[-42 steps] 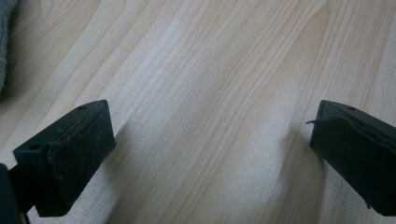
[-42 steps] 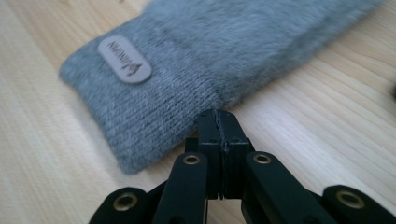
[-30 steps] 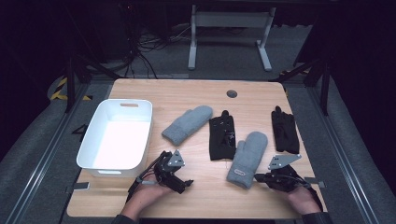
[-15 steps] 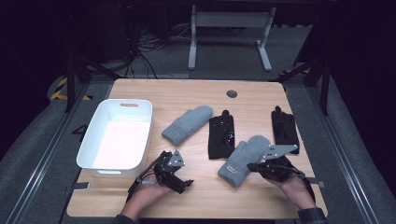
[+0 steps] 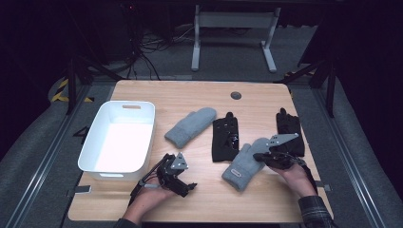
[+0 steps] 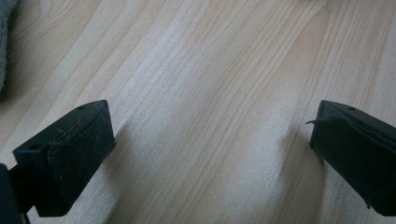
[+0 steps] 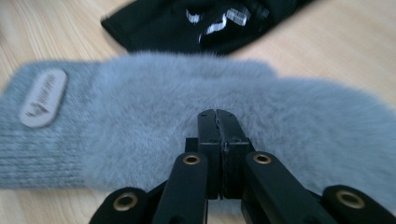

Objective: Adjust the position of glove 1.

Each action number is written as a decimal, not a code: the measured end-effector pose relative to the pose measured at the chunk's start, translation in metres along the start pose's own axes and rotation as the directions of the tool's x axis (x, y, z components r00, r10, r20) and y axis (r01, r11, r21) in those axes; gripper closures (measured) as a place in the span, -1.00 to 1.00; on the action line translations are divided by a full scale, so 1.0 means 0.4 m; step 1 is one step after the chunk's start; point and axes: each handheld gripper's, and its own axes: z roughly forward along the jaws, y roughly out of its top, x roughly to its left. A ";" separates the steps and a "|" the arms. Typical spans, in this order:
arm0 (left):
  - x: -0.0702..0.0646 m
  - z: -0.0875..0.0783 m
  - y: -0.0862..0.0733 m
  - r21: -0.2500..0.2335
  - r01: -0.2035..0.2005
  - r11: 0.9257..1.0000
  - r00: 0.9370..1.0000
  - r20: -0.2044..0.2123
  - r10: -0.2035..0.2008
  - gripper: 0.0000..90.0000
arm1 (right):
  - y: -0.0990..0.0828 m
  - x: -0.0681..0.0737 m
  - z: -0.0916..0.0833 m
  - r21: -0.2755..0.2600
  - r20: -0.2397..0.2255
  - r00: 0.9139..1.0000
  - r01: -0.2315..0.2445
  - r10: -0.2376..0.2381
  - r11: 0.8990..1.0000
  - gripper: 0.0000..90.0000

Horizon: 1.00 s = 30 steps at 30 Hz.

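Observation:
A grey fluffy mitten point(image 5: 244, 164) lies slanted on the wooden table, its cuff with a label toward the front. My right gripper point(image 5: 259, 156) is shut on the mitten's fluffy end; in the right gripper view the jaws point(image 7: 218, 116) meet on the grey fur point(image 7: 140, 116). A second grey mitten point(image 5: 191, 126) lies mid-table. One black glove point(image 5: 225, 138) lies between the two mittens, and it is also in the right gripper view point(image 7: 210, 23). Another black glove point(image 5: 288, 128) lies at the right. My left gripper point(image 5: 187, 187) rests open near the front edge, jaws wide over bare wood point(image 6: 210, 154).
A white plastic bin point(image 5: 127, 105) stands at the table's left side, just behind my left hand. A round cable hole point(image 5: 235, 95) sits near the far edge. Beyond the table are a dark floor and a metal stand.
My right gripper moved left and slightly away, dragging the near grey mitten, which swung from nearly upright to slanted. The left gripper stayed put.

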 end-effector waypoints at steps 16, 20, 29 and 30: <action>0.000 0.000 0.000 0.001 0.001 1.000 1.000 0.000 -0.001 -1.00 | -0.025 0.116 0.000 0.037 -0.069 0.996 0.055 -0.052 0.998 1.00; -0.001 0.000 0.000 0.000 0.002 1.000 1.000 0.000 -0.002 -1.00 | -0.025 0.149 0.004 0.037 -0.089 0.993 0.078 -0.074 0.996 1.00; -0.001 0.000 0.000 0.001 0.002 1.000 1.000 -0.001 -0.002 -1.00 | -0.023 0.198 0.008 0.023 -0.118 0.987 0.116 -0.113 0.993 1.00; -0.001 0.000 0.000 0.001 0.002 1.000 1.000 -0.001 -0.002 -1.00 | -0.022 0.191 -0.006 -0.017 -0.114 0.988 0.102 -0.103 0.995 1.00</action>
